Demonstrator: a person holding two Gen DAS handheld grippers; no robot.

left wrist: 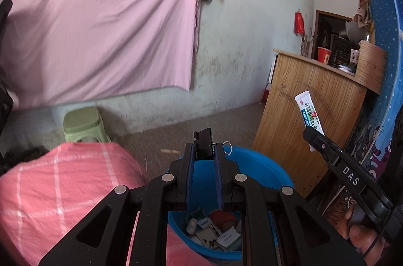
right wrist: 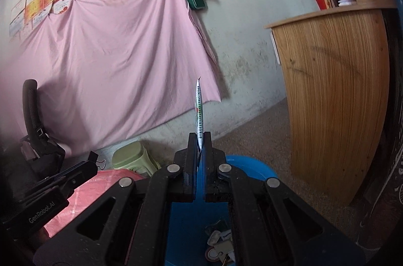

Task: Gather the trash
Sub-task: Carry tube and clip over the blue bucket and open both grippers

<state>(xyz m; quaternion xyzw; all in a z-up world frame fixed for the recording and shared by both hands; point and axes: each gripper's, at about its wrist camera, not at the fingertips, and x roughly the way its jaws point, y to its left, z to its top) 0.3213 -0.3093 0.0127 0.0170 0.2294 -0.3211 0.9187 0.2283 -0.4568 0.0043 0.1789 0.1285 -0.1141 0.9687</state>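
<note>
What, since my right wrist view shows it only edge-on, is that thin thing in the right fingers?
Observer: In the left wrist view it faces the camera. It is a flat white tube with green and red print, pinched at its lower end by the right fingers.
Operator: And is the left hand ready over the tub?
Observer: The left fingers grip a black binder clip, and the blue tub shows between and below them.
Operator: Anything in the tub?
Observer: Yes, there is trash: cards, small packets and something round and red.
</note>
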